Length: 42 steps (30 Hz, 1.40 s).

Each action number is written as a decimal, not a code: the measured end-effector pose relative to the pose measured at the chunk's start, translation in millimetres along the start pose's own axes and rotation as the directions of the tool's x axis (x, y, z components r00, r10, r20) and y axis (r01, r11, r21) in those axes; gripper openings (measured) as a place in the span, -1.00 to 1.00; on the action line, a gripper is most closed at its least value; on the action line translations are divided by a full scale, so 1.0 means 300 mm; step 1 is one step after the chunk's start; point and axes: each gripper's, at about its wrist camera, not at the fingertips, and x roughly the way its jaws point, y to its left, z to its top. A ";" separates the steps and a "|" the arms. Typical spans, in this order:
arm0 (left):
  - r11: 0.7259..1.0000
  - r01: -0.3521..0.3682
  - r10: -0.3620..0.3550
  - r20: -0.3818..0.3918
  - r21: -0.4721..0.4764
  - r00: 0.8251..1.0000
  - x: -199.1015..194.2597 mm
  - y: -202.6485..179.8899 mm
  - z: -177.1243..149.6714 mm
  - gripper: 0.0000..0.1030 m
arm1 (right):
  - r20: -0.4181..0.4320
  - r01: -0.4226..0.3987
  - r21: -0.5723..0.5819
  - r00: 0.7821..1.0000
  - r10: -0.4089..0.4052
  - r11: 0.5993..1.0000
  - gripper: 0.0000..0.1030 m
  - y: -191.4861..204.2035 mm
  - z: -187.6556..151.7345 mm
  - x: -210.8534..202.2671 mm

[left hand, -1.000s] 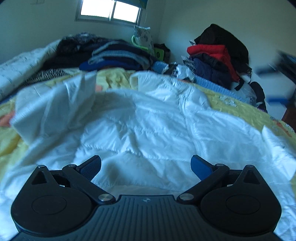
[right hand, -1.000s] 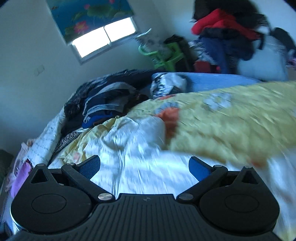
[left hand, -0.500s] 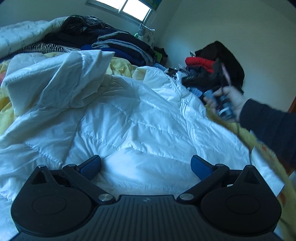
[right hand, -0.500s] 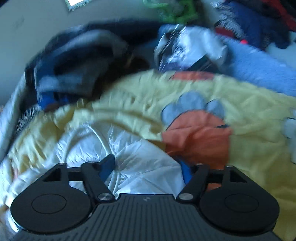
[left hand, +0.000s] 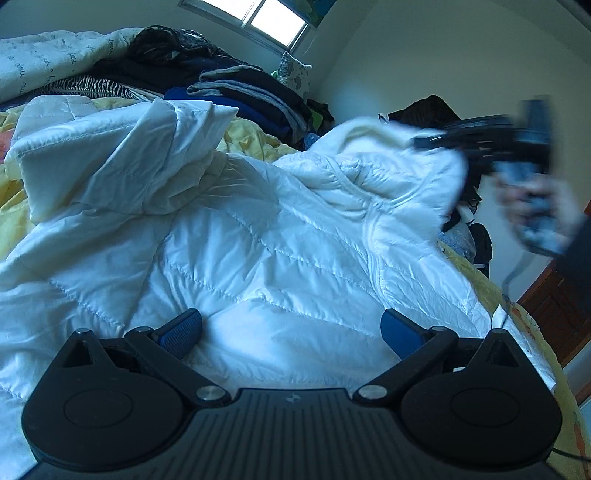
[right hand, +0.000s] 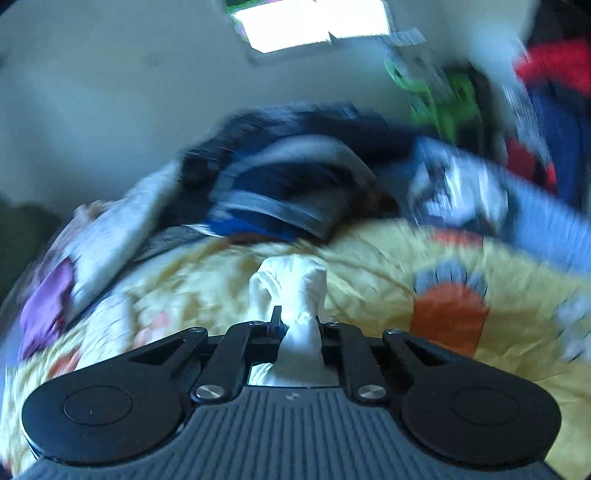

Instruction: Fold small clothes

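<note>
A white quilted jacket lies spread on a yellow bedspread. Its left sleeve is folded onto the body. My left gripper is open and hovers low over the jacket's hem, holding nothing. My right gripper is shut on a bunch of the white jacket fabric and holds it above the bedspread. In the left wrist view the right gripper shows blurred at the right, lifting the jacket's right sleeve end.
Piles of dark clothes lie at the far side of the bed under a window. A patterned white quilt lies far left. Red and dark clothes are heaped at the right. A wooden door stands right.
My right gripper closed on the jacket's right sleeve and lifted it up and inward. My left gripper stayed open over the hem and tilted slightly.
</note>
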 end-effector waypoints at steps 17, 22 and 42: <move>0.997 -0.051 0.050 0.016 0.054 0.999 -0.182 -0.065 -0.016 1.00 | -0.101 -0.033 0.191 0.993 0.053 0.981 0.36 0.259 -0.783 -0.588; 0.993 0.079 -0.086 0.085 0.084 0.993 -0.351 -0.127 0.007 1.00 | -0.010 -0.097 0.327 0.994 0.106 0.940 0.62 0.231 -0.801 -0.728; 0.985 -0.090 0.133 -0.316 0.146 0.939 0.047 -0.229 0.023 -0.63 | -0.078 0.073 0.580 0.996 -0.034 0.811 -0.77 0.149 -0.817 -0.424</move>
